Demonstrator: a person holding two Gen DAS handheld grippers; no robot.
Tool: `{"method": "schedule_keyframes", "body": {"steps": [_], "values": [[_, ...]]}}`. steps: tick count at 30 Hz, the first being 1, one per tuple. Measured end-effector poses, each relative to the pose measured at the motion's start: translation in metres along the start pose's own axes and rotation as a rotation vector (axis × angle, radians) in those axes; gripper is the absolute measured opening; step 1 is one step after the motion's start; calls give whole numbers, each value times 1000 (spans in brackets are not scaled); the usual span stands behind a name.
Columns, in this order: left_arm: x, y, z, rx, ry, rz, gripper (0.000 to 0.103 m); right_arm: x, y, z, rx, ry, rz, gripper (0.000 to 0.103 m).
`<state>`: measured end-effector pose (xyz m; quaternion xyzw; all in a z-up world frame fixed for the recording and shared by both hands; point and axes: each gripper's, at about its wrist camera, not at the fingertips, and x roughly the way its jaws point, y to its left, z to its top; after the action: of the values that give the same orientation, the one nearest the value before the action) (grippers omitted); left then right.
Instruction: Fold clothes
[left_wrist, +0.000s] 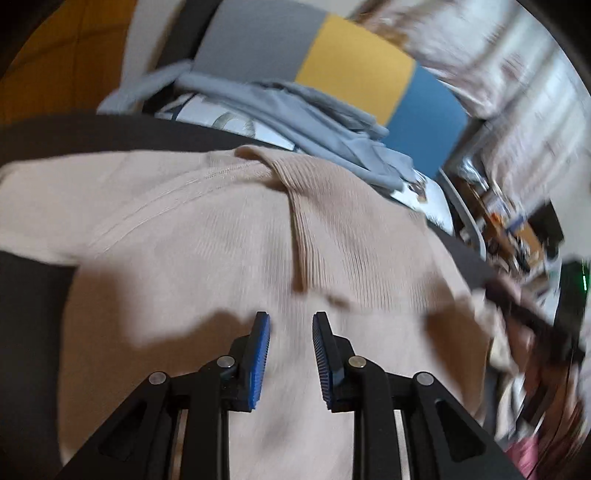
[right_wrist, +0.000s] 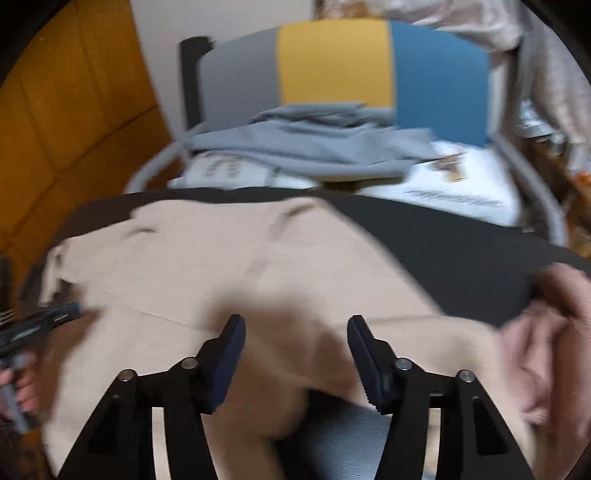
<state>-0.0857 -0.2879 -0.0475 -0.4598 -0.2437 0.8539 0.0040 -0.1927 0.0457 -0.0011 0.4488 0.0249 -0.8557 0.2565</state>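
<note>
The sweater (left_wrist: 229, 236) runs off the bottom edge in both views, so its lower part is cut off, and it hides most of the table (right_wrist: 461, 243). Motion blur smears the clutter (left_wrist: 517, 229) at the left view's right side beyond telling. The grey cloth (right_wrist: 314, 144) covers part of the chair (right_wrist: 332, 62) seat.

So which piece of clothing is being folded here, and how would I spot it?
Start at the chair with the grey, yellow and blue back. In front of it is a dark table, and spread on that lies the beige ribbed top. Unlike the grey garment heaped on the chair, it is pale beige and lies under both grippers.
</note>
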Motion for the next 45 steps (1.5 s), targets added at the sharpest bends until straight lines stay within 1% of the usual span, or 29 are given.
{"method": "schedule_keyframes", "body": {"steps": [2,3,4,5,6,7,8,9,11,12,14,16,19,21,23,24,26,27,28,29,30,31,33,35,37,38,40,43,45], "values": [[28,-1,17,-34,71,-34,23,24,13,11,3,44,47,59],[42,-2,23,-42,115,-34,23,37,20,17,3,67,63,59],[51,-3,28,-44,130,-33,23,48,25,19,0,90,75,57],[54,-4,32,-38,117,-31,23,54,28,17,-7,110,78,56],[57,-7,36,-24,109,-17,24,56,30,15,-10,128,77,49],[60,-10,39,-10,112,-2,24,58,33,13,-13,146,75,36],[62,-15,40,14,123,14,24,61,35,11,-16,164,74,28],[63,-20,40,45,126,31,23,63,38,9,-19,182,72,15],[65,-30,41,108,129,64,19,62,37,12,-11,187,87,11],[66,-33,40,129,125,69,12,61,35,15,-4,182,98,10],[67,-35,39,138,116,52,10,58,32,21,11,173,120,10],[68,-33,42,131,115,28,8,56,28,27,25,164,141,7],[67,-30,56,79,126,-45,6,52,23,36,46,151,174,7],[63,-29,77,22,113,-108,4,52,20,51,74,134,204,7],[56,-33,108,-26,60,-150,4,55,12,74,144,88,256,7],[52,-35,130,-55,9,-152,5,57,7,89,192,54,280,7],[47,-34,164,-122,-77,-133,7,68,-10,120,328,-40,286,7],[47,-31,177,-158,-109,-114,14,74,-18,130,390,-75,272,9],[48,-25,183,-195,-120,-90,19,80,-26,137,445,-93,239,21],[49,-19,184,-233,-117,-68,19,83,-30,138,462,-94,197,33],[50,-15,179,-239,-116,-49,19,82,-28,132,430,-88,171,54],[49,-16,167,-205,-117,-35,19,80,-27,126,397,-81,146,56],[49,-17,143,-137,-119,-7,19,77,-23,114,333,-68,95,56],[48,-18,120,-69,-122,21,19,76,0,94,179,-47,28,56],[47,-19,96,-1,-124,48,19,77,21,74,49,-19,33,55],[46,-20,84,33,-125,62,19,80,29,67,8,5,49,53],[45,-21,60,102,-127,90,20,90,46,57,-68,62,80,44],[44,-23,25,204,-129,131,22,113,65,53,-150,145,80,36],[42,-23,6,255,-129,150,23,118,69,50,-172,149,48,34]]}}
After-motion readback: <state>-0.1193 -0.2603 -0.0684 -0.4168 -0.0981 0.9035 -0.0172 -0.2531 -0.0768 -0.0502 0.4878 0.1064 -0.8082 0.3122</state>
